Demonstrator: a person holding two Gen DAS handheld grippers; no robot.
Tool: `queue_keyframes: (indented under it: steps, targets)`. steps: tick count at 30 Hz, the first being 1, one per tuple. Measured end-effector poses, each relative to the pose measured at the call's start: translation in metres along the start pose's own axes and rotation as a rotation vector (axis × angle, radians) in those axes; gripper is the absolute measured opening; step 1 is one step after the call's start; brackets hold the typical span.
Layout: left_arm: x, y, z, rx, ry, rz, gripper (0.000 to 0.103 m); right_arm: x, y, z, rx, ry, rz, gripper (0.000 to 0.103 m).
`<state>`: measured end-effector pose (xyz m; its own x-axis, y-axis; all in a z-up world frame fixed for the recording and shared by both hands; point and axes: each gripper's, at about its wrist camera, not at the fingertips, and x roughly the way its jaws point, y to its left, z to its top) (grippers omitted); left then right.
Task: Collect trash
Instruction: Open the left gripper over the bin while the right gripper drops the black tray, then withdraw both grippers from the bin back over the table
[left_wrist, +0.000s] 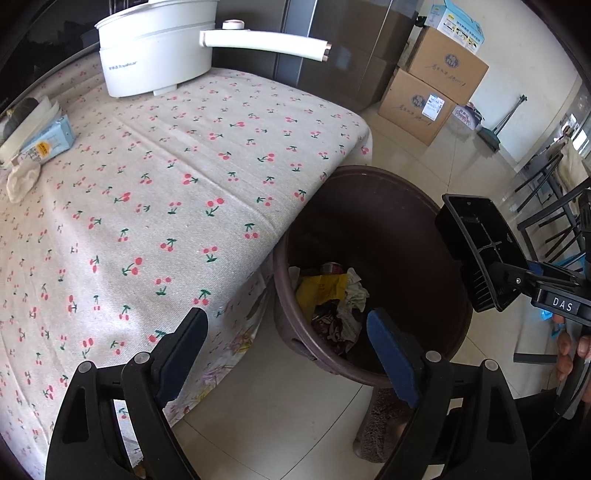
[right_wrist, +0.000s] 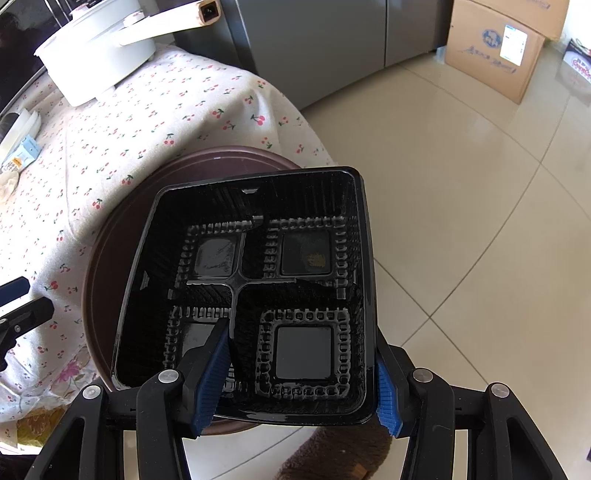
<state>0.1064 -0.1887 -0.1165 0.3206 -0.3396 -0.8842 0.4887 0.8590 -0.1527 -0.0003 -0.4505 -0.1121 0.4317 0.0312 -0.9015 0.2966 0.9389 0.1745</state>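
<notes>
Blue-padded right gripper (right_wrist: 299, 373) clamps the near right compartment of a black four-compartment plastic food tray (right_wrist: 258, 236) above the brown round plastic bin (left_wrist: 388, 229), while the left gripper (left_wrist: 288, 354) hangs wide and empty; released off-centre, the tray could catch the rim and fall onto the floor.

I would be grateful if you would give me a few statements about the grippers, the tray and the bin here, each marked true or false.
1. The right gripper is clamped on a black plastic tray. True.
2. The left gripper holds a yellow wrapper. False: its jaws stand open with nothing between them.
3. The brown bin already holds trash. True.
4. The tray is full of food. False: its four compartments are nearly bare, with only slight residue.
5. The white pot stands on the floor. False: it stands on the cherry-print tablecloth.
</notes>
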Motion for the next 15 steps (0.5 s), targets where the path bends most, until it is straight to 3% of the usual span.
queue_keyframes:
  steps: [7,9,10,11,15]
  targets:
    - [-0.017,0.025,-0.012,-0.026,-0.005,0.038,0.09,0.003,0.02,0.005,-0.024,-0.002,0.014,0.061]
    - [-0.022,0.035,-0.015,-0.039,-0.008,0.047,0.09,0.006,0.027,0.007,-0.026,0.009,0.002,0.067]
    - [-0.025,0.039,-0.016,-0.045,-0.01,0.052,0.09,0.007,0.029,0.007,-0.023,0.015,0.004,0.079]
    - [-0.027,0.042,-0.018,-0.051,-0.012,0.055,0.09,0.007,0.032,0.008,-0.022,0.014,0.009,0.082]
    - [-0.036,0.056,-0.021,-0.07,-0.02,0.07,0.091,0.008,0.043,0.008,-0.041,0.02,0.018,0.082]
